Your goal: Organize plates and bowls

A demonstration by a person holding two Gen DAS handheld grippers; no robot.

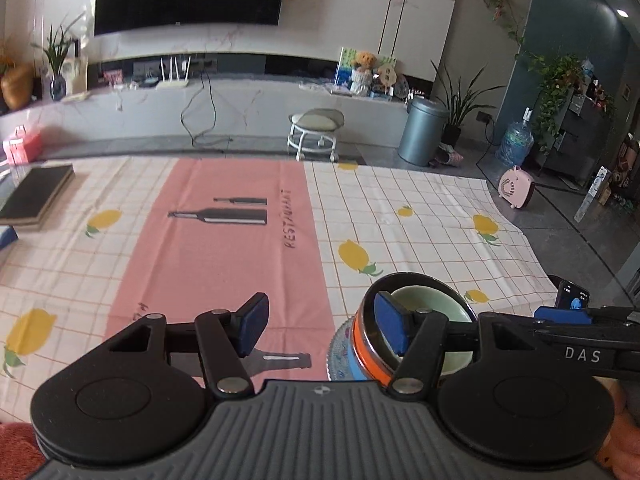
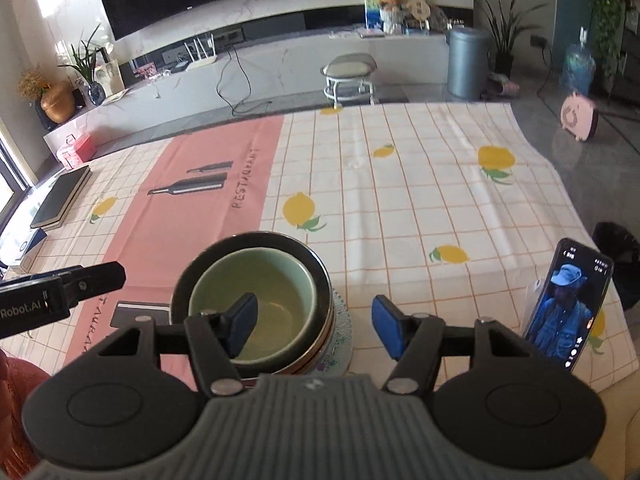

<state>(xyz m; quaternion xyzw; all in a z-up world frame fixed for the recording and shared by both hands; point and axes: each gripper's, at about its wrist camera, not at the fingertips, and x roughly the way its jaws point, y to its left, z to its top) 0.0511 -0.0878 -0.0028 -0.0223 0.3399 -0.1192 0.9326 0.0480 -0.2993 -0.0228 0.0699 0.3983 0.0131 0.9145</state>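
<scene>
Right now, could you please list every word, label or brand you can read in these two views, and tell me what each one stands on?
"RESTAURANT": printed on the pink cloth panel, beside the bottle drawings; repeated near its front edge, partly hidden.
"DAS": on the right gripper's black body, seen from the left wrist.
"Robot.AI": on the left gripper's black body, seen from the right wrist.
Phone screen text: too small to read.
Blue-and-white box print: too blurred to read.

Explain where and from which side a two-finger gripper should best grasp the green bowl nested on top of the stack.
Probably the green bowl by its rim, from above: one finger inside, one outside. It sits deep in the dark bowl, so its outer wall is mostly hidden.
</scene>
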